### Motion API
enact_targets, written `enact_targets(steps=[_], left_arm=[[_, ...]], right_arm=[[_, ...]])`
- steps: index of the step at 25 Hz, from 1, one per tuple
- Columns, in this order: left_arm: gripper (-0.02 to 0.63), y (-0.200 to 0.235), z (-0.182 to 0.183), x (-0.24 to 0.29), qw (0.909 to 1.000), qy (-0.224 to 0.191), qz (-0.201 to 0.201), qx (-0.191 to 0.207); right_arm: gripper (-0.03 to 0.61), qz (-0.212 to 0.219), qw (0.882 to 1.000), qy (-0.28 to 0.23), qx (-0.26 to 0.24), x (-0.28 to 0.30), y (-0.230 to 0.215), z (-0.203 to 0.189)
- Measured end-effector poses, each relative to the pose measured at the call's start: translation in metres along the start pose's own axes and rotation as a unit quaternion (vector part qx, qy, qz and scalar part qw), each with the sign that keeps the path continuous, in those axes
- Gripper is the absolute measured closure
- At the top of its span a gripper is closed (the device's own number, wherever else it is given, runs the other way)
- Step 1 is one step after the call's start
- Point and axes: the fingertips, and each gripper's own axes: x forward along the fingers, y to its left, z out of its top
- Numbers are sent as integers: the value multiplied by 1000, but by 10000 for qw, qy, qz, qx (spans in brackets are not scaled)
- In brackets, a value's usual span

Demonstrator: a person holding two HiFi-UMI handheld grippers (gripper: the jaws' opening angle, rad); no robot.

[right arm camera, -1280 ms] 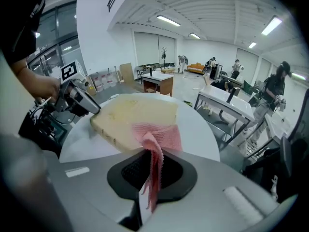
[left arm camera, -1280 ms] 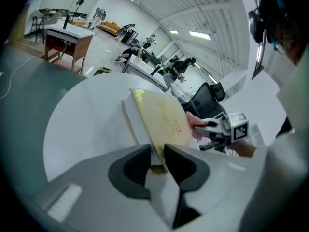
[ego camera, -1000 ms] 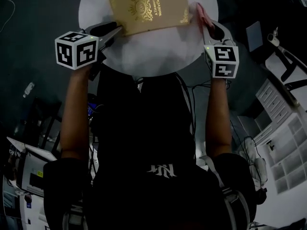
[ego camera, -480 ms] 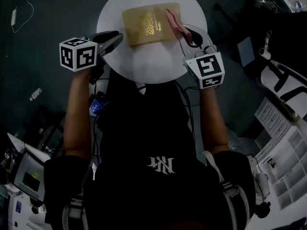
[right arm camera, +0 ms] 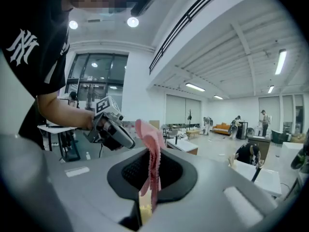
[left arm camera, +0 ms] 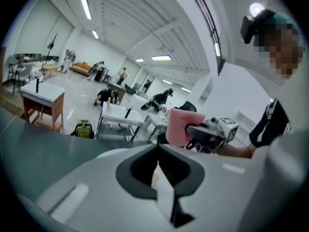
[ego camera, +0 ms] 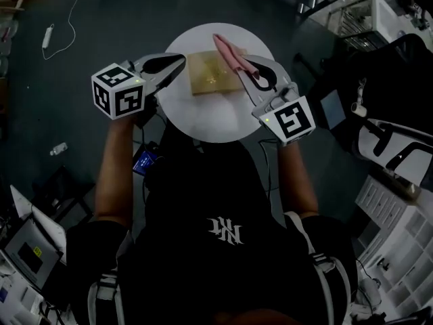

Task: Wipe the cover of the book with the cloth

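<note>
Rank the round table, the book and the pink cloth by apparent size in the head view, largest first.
1. round table
2. book
3. pink cloth, a narrow strip; it hangs nearer the camera, so its real size is unsure.

The head view is dim and underexposed. Only the round white table in the upper middle stands out, and the floor around it is almost black. Both gripper views are bright, lit from above by long ceiling lamps, with strong fisheye bending and dark corners. A round lamp glares at the upper right of the left gripper view. Close parts are out of focus — the cloth looks soft.
</note>
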Motion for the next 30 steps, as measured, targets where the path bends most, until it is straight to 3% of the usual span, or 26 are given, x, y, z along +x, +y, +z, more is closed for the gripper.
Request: enact_targets(steps=[4, 7, 13, 20, 24, 30], left_arm=[[611, -40, 44, -28, 9958, -552, -186, 705], [611, -63, 68, -50, 9892, -841, -213, 1179], [611, -99, 85, -107, 9761, -1159, -217, 1827], [611, -134, 59, -189, 9573, -1743, -591, 2231], [611, -156, 37, -233, 9491, -2125, -662, 2227], [611, -176, -10, -280, 9421, -2310, -828, 2287]], right_arm=[[565, 228, 9974, -563, 394, -17, -2, 58], [565, 371, 9918, -929, 791, -31, -6, 82], [565, 498, 9902, -1027, 800, -52, 17, 101], [565, 488, 9746, -1795, 1245, -97, 90, 127], [565, 94, 9642, -2207, 1470, -136, 130, 143], [565, -325, 9626, -2324, 1357, -176, 209, 144]])
